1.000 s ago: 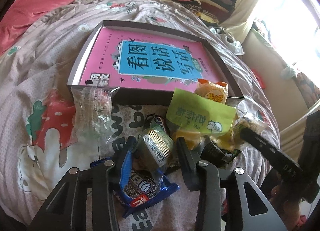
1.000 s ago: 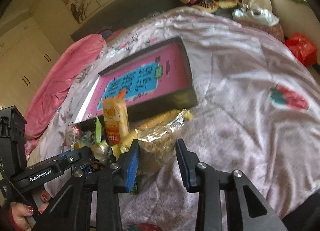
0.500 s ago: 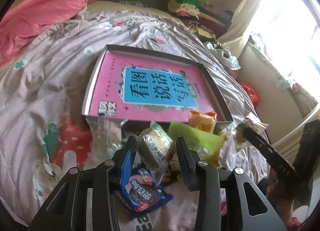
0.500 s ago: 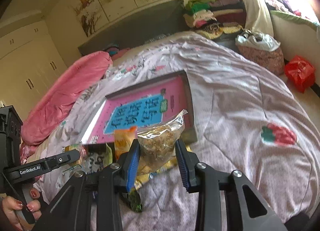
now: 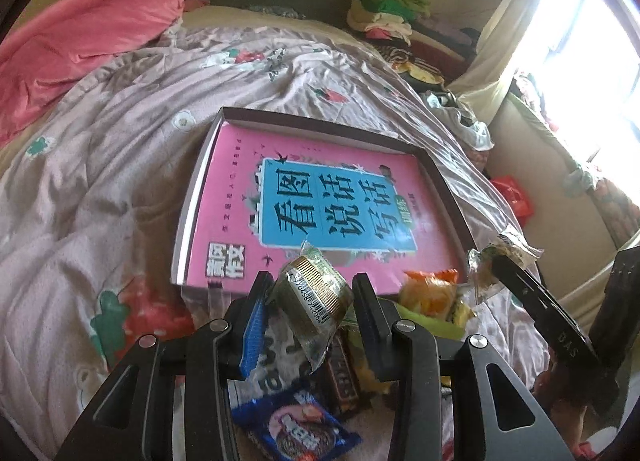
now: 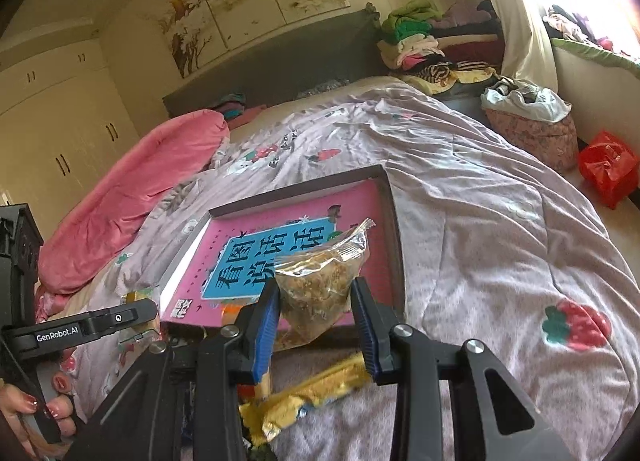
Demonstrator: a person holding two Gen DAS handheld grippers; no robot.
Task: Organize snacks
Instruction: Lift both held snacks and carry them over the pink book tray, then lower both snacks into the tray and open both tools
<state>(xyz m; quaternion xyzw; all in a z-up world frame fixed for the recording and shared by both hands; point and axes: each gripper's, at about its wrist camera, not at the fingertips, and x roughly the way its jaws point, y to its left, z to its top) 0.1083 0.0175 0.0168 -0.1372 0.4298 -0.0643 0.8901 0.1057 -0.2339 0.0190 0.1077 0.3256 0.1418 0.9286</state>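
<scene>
We see our left claw (image 5: 308, 295) clamped on a round gold-and-green foil-wrapped snack (image 5: 314, 293), lifted clear of the bed near the front edge of the shallow grey box (image 5: 320, 119) lined with a pink book. Our right claw (image 6: 316, 301) is clamped on a clear crinkly bag of brown crumbly snack (image 6: 320, 289), held over that box's near right corner.
</scene>
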